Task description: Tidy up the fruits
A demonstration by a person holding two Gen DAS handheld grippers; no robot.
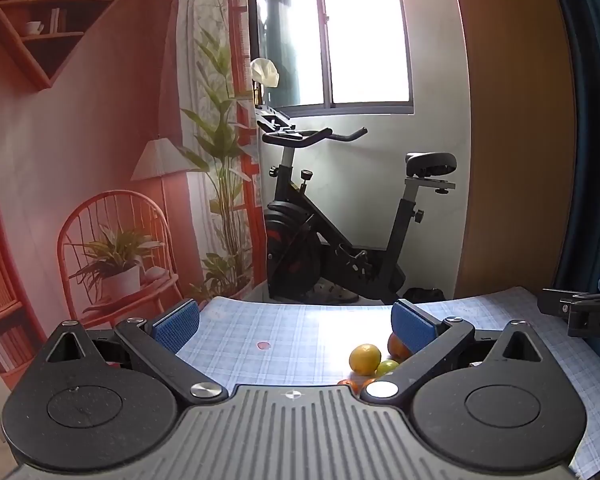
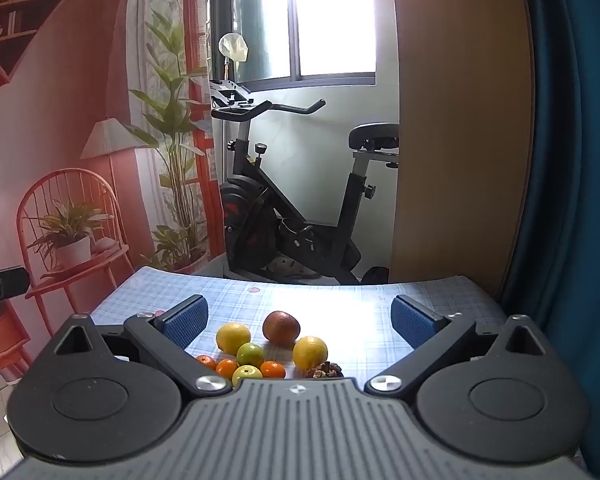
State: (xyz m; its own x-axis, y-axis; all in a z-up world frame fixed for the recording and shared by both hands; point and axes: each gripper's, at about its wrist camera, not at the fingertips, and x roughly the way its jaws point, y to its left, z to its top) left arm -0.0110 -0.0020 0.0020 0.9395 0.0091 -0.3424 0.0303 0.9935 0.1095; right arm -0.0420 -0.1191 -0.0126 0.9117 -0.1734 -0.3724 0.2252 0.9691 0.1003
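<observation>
Two sets of tongs hang above a checked surface (image 2: 340,292), both with blue pads spread wide and nothing between them. From the right wrist view, the right tongs (image 2: 300,320) frame a cluster of fruits: a reddish-brown fruit (image 2: 281,328) at the back, a yellow lemon (image 2: 233,337) to its left and another lemon (image 2: 310,353) to its right, a green citrus (image 2: 250,354) between them, three small oranges (image 2: 273,369) and a yellow-green fruit (image 2: 247,374) nearest the camera. Some walnuts (image 2: 324,370) lie just beside the right lemon. The left tongs (image 1: 296,326) sit to the left of the cluster. An exercise bike (image 2: 284,208) stands beyond the surface.
</observation>
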